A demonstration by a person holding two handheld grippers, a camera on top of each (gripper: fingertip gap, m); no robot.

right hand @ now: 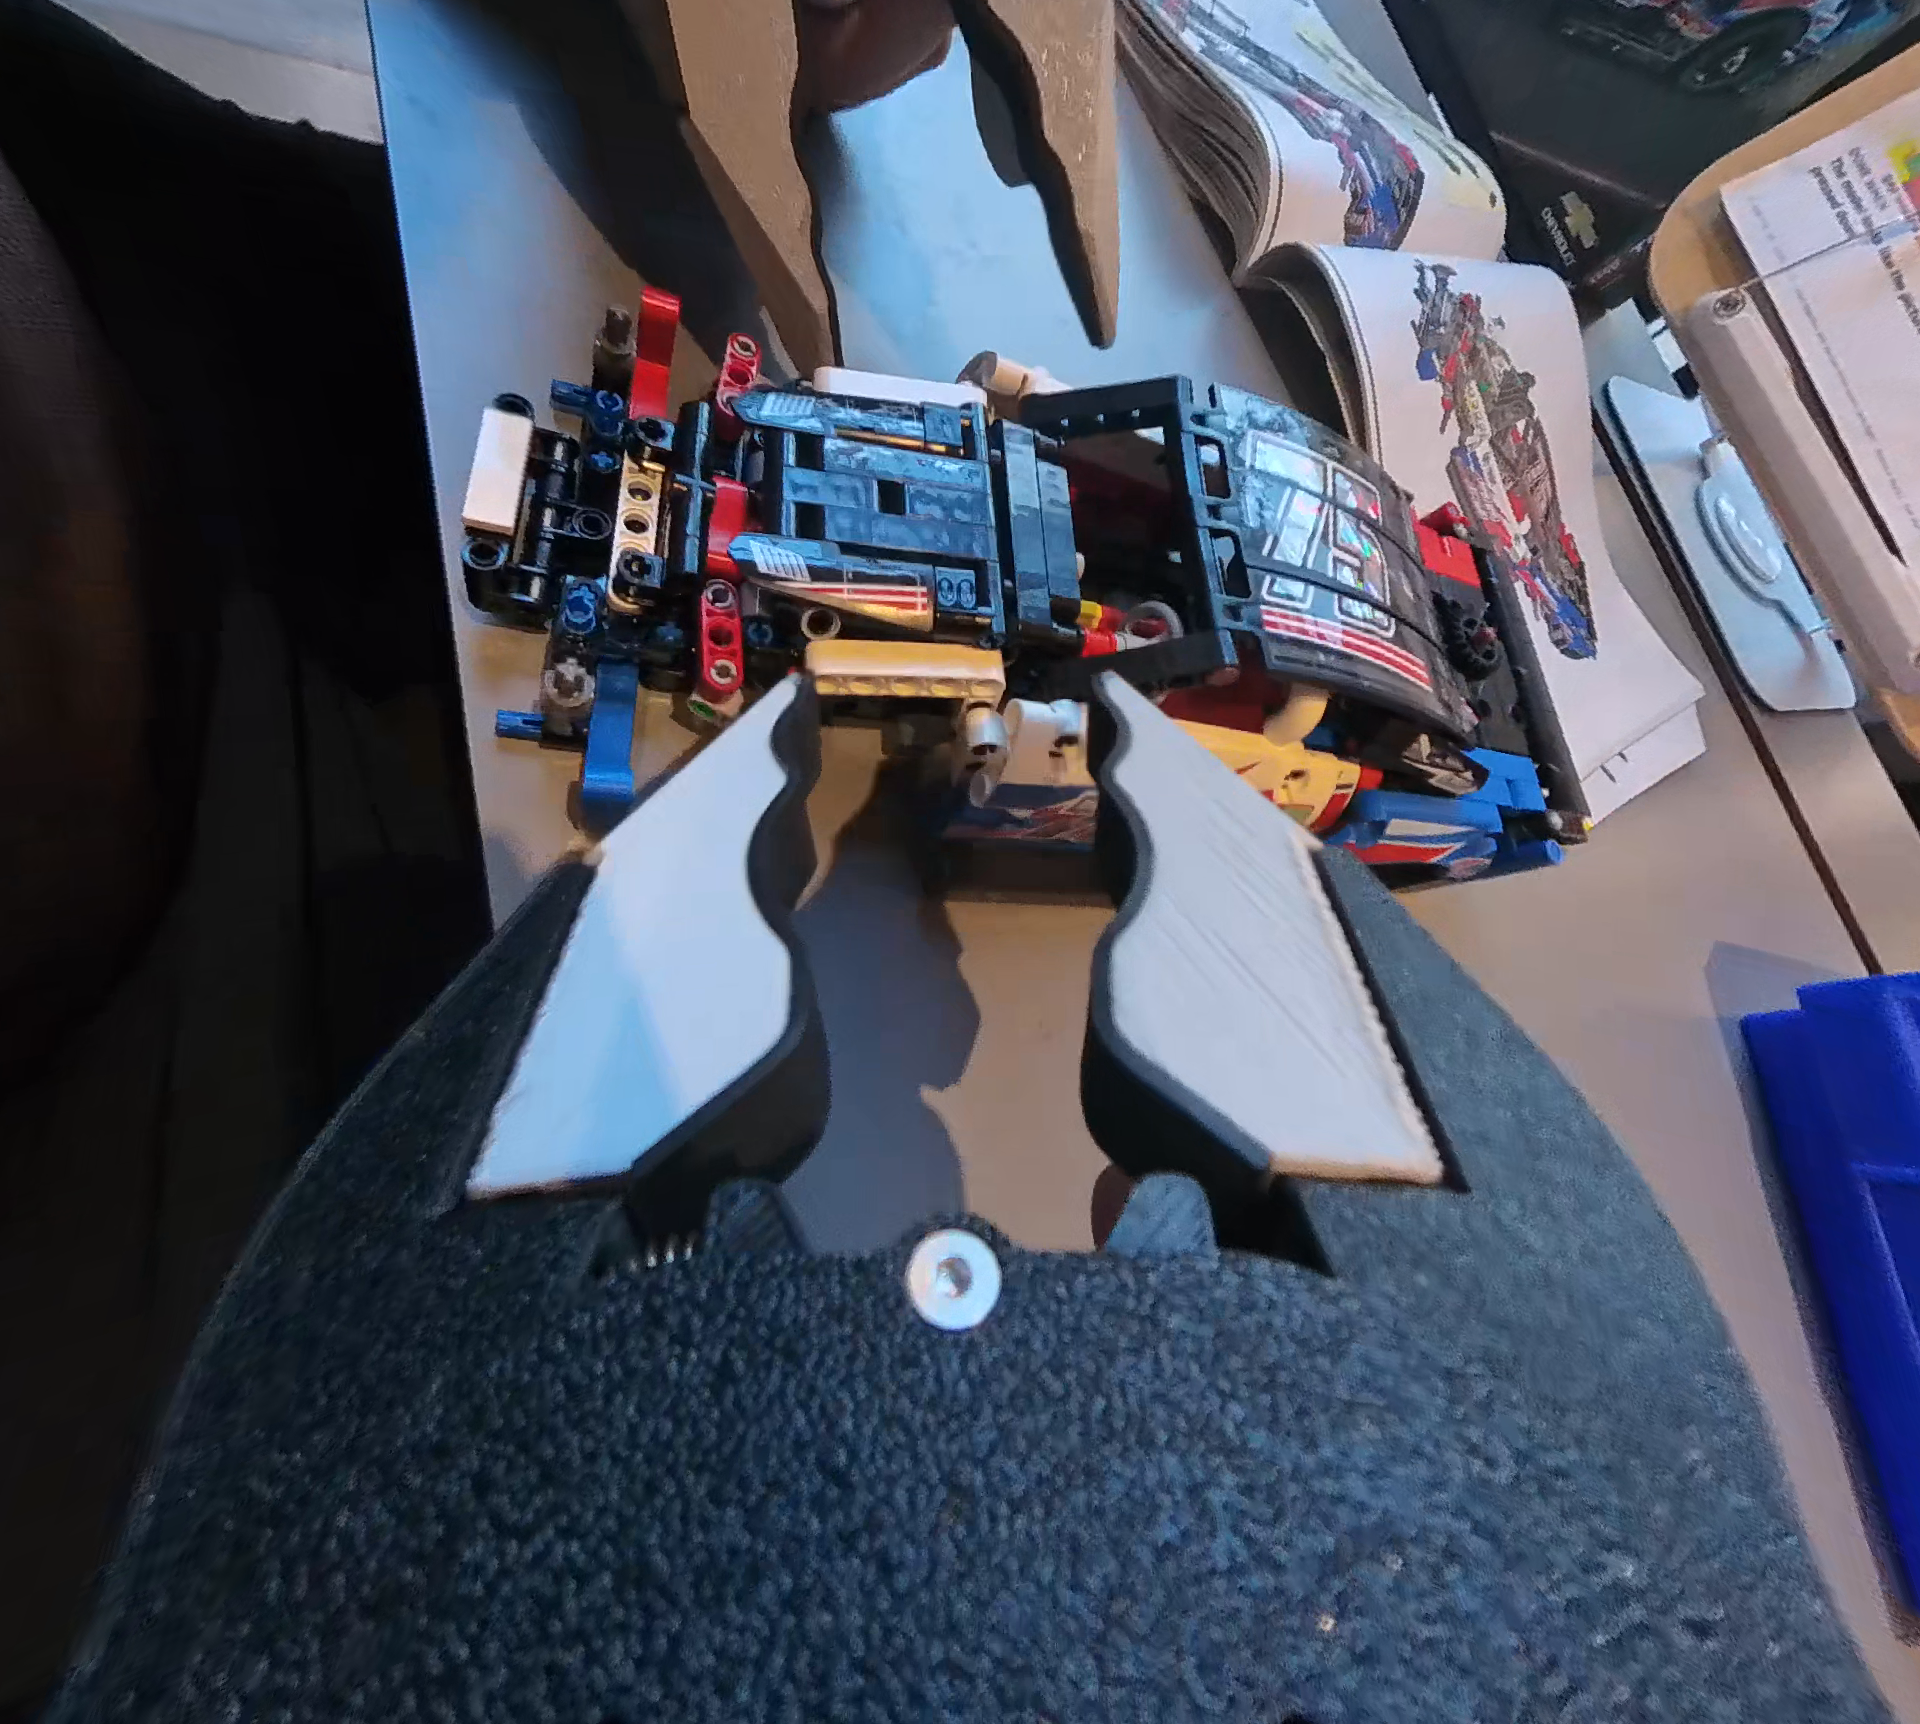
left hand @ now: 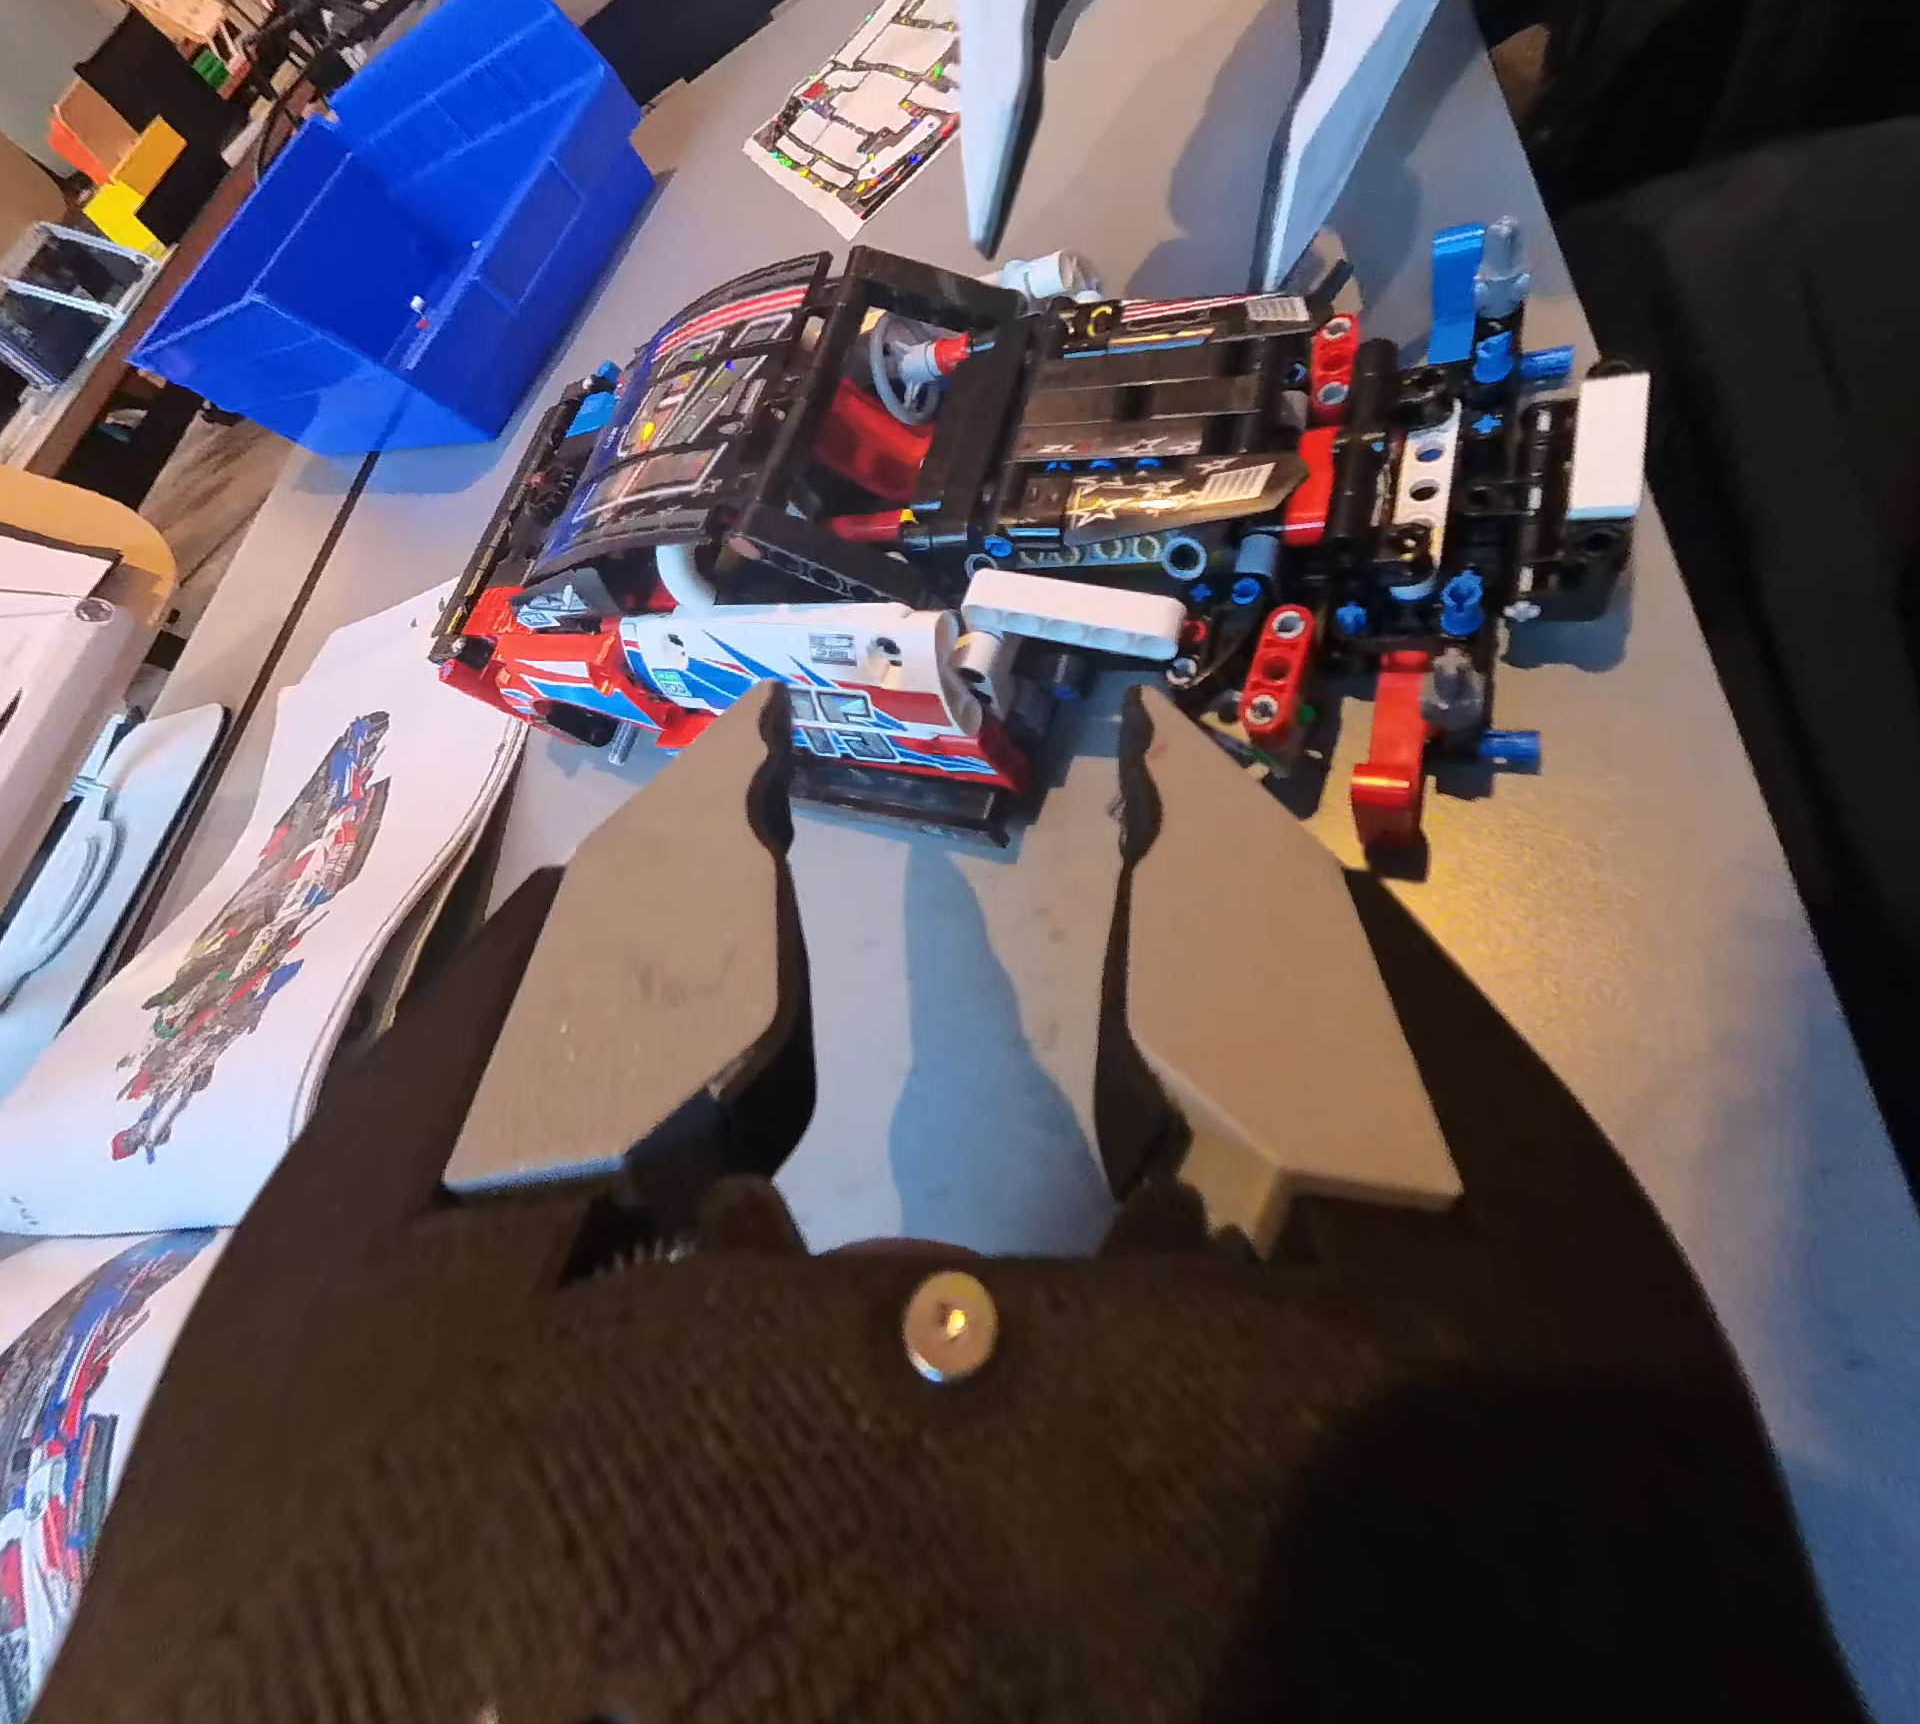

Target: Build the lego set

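Here, the grey table (left hand: 1621, 999) carried everything, and the half-built lego car (left hand: 935, 511) lay in its middle, between your two grippers. The car had a black roof, a red, white and blue side panel, and an open chassis end with red and blue pins. Beside its nose the open instruction booklet (left hand: 312, 895) rested on the table, and the blue bin (left hand: 416, 240) stood further behind. A sticker sheet (left hand: 862, 116) lay flat beyond the car.

Your left gripper (left hand: 951, 729), the one with grey fingers, was close to the painted side of the car; its jaws stood wide and held nothing. Your right gripper (right hand: 945, 718), with white fingers, faced it from the other side, near the white beam (right hand: 904, 668); its jaws were wide also and empty.
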